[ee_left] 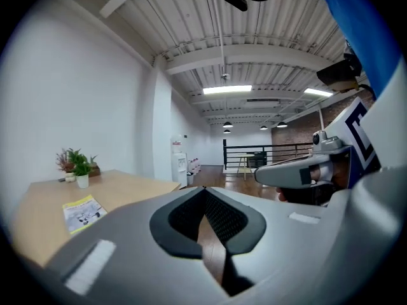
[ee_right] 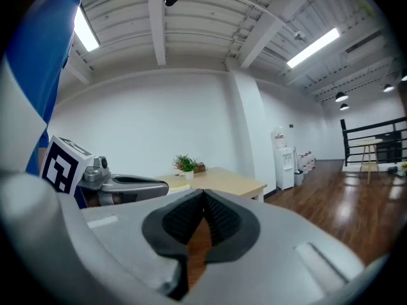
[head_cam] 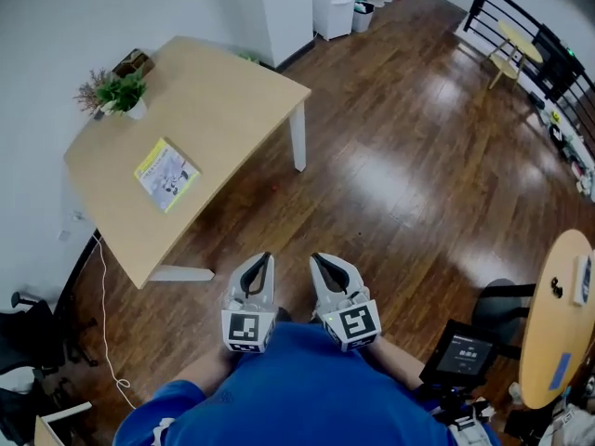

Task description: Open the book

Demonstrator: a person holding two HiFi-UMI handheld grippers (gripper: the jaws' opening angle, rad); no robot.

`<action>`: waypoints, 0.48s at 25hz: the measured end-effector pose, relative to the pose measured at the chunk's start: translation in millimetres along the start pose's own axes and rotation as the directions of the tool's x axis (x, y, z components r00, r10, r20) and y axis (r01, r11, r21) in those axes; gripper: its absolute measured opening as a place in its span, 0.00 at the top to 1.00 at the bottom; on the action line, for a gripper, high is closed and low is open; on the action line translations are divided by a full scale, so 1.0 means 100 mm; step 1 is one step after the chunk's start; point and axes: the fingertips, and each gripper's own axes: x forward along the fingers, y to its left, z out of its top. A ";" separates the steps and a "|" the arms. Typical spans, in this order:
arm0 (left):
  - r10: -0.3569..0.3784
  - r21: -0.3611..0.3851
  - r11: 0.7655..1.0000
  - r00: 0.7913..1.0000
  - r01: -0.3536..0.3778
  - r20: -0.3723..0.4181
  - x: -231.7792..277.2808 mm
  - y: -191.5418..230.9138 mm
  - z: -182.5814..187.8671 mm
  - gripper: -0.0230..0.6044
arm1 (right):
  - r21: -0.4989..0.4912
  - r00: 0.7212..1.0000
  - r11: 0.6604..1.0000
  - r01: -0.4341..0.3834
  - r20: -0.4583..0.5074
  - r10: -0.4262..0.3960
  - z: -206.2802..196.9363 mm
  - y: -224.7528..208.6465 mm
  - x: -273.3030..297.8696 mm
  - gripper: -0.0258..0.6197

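Nearest, bottom of the head view: the person's blue shirt (head_cam: 297, 388), both grippers held out just ahead of it, side by side over bare floor (head_cam: 409, 184).

Left gripper (head_cam: 267, 256): jaws together at the tips, nothing between them; its own view confirms this. Right gripper (head_cam: 314, 256): same, pads closed on each other, empty. I read both as carried, not working. Neither is over the table (head_cam: 223, 91).

Farther out, upper left of the frame: the table, pale wood on white legs. The book (head_cam: 166, 175) lies flat and closed on it, cover up, toward the near-left part of the top, well apart from both grippers. In the left gripper view it sits at lower left. Beyond it, at the table's far corner, is a small plant (head_cam: 119, 93), clear of the book.

Handling, my judgement: thin, soft cover, more booklet than bound volume. Light and floppy, and likely to skate on the smooth top if pushed from one side. I cannot tell from here which edge is the spine. Plan: pin the spine side with one closed gripper, work the other's tip under the free cover edge, then lift and fold it over. Go gently, since the cover could crease.

Task not yet begun.
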 end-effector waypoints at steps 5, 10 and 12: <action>0.151 -0.028 0.988 0.988 -0.151 -0.017 -0.08 0.42 -0.02 0.95 | -0.010 0.989 0.990 -0.142 -0.037 0.141 0.00 0.16 0.43 0.96; 0.289 -0.062 0.955 0.957 -0.289 -0.018 -0.25 0.90 -0.15 0.95 | -0.069 0.960 0.958 -0.277 -0.058 0.274 0.01 0.48 0.89 0.96; 0.333 -0.079 0.940 0.943 -0.333 -0.018 -0.33 1.15 -0.22 0.95 | -0.091 0.949 0.945 -0.313 -0.069 0.308 0.00 0.65 1.10 0.96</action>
